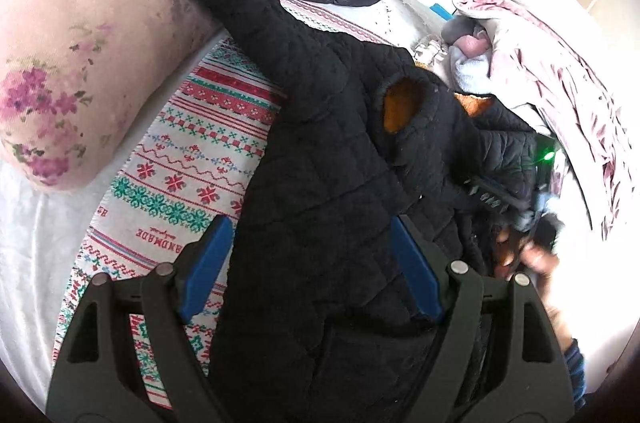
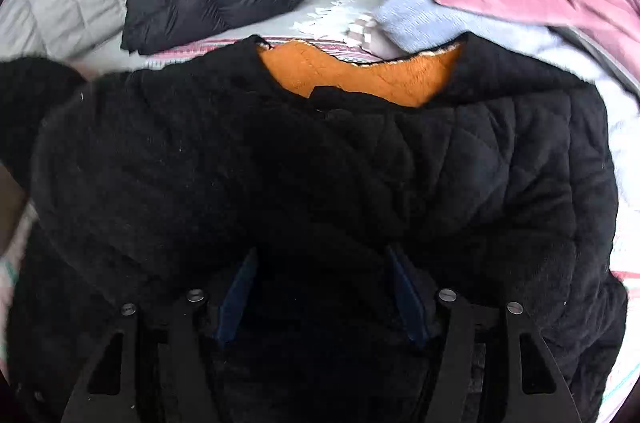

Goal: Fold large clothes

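Two grippers, left gripper [image 1: 310, 265], right gripper [image 2: 324, 293], spread over one black jacket [image 1: 332, 143]

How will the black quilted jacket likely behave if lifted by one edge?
The black quilted jacket probably droops: it already creases around the left gripper. Its quilting and orange fleece lining suggest bulk and some weight, so folds may spring open.
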`<action>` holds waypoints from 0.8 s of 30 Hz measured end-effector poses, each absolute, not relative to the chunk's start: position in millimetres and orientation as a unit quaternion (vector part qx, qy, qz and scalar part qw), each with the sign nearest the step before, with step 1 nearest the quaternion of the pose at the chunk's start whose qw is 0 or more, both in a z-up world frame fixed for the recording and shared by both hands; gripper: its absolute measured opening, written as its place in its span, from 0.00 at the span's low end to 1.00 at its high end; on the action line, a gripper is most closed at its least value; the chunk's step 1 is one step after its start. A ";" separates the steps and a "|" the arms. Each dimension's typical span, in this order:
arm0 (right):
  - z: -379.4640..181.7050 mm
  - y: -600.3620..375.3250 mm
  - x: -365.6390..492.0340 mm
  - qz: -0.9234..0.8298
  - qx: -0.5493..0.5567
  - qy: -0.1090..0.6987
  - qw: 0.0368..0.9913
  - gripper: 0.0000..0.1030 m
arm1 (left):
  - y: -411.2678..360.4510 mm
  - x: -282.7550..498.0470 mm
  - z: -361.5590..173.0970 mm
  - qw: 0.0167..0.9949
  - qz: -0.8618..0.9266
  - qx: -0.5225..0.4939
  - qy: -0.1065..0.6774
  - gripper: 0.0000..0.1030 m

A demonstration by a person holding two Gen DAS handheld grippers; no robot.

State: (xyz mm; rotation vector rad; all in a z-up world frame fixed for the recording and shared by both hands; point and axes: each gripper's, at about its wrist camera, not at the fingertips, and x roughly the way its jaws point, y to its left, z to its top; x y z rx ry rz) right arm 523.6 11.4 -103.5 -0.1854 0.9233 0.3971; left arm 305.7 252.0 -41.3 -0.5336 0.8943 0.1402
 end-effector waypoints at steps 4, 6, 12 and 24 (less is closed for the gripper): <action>-63.8 -31.9 528.8 0.203 -0.038 0.380 0.902 0.64 | 253.0 305.2 -41.2 0.864 0.065 -0.259 0.426 0.79; -53.8 -61.8 541.0 0.181 0.000 0.375 0.909 0.64 | 254.2 305.3 -41.0 0.863 0.066 -0.264 0.425 0.79; -131.3 -108.9 569.3 0.119 -0.033 0.443 0.888 0.61 | 246.9 308.8 -41.8 0.866 0.062 -0.251 0.429 0.79; -129.3 -26.2 534.2 0.160 -0.057 0.477 0.863 0.63 | 254.4 306.0 -38.5 0.868 0.068 -0.259 0.418 0.79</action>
